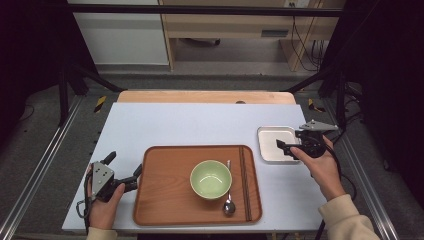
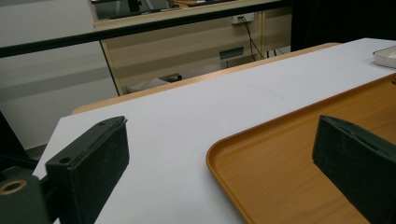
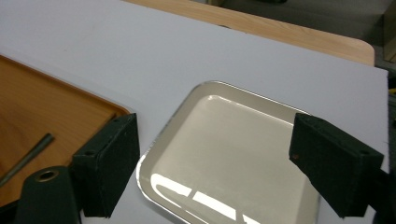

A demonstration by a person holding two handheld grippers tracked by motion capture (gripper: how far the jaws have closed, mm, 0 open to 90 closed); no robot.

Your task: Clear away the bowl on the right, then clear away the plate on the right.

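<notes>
Where the right gripper [image 1: 286, 148] hangs at the right of the high view, we list one small metal tray [image 1: 272, 141]: square, round-cornered, shallow, with a raised rim and a pale, glossy floor that mirrors the lights. It lies flat on the white table [image 1: 190, 125], just right of the brown serving tray [image 1: 160, 200] and apart from it. In the right gripper view we see the jaws spread wide above its near edge, nothing between them. At lower left, the left gripper [image 1: 123, 173] stands spread across the serving tray's rim.
</notes>
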